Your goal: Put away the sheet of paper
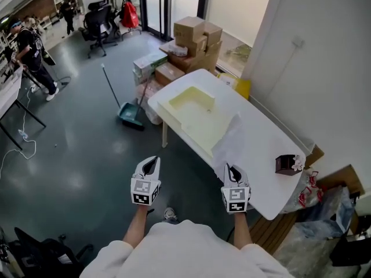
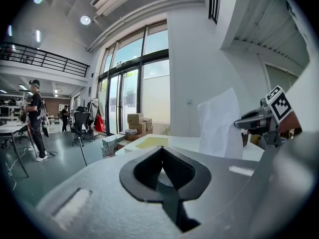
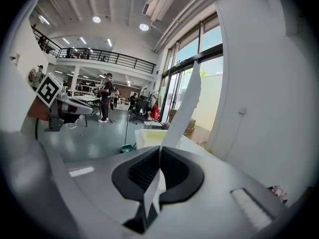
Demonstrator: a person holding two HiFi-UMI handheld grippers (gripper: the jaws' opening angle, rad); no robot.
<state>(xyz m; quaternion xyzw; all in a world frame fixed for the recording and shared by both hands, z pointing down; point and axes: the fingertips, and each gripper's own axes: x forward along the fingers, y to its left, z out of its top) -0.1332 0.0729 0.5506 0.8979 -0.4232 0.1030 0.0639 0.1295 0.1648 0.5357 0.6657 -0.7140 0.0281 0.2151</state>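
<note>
The sheet of paper (image 1: 230,141) is white and stands upright on edge, pinched at its lower end by my right gripper (image 1: 235,169), which is shut on it just over the near edge of the white table (image 1: 261,149). In the right gripper view the sheet (image 3: 182,111) rises from between the shut jaws of the right gripper (image 3: 158,153). My left gripper (image 1: 151,164) hovers over the floor left of the table, shut with nothing in it. In the left gripper view, beyond that gripper (image 2: 160,151), the paper (image 2: 218,123) and the right gripper (image 2: 256,119) show.
A pale yellow tray (image 1: 194,112) lies on the table's far half. A small brown box (image 1: 287,164) sits near the right edge. Cardboard boxes (image 1: 197,36) stack behind the table. A broom and dustpan (image 1: 128,114) lie on the floor. A wall bounds the right side.
</note>
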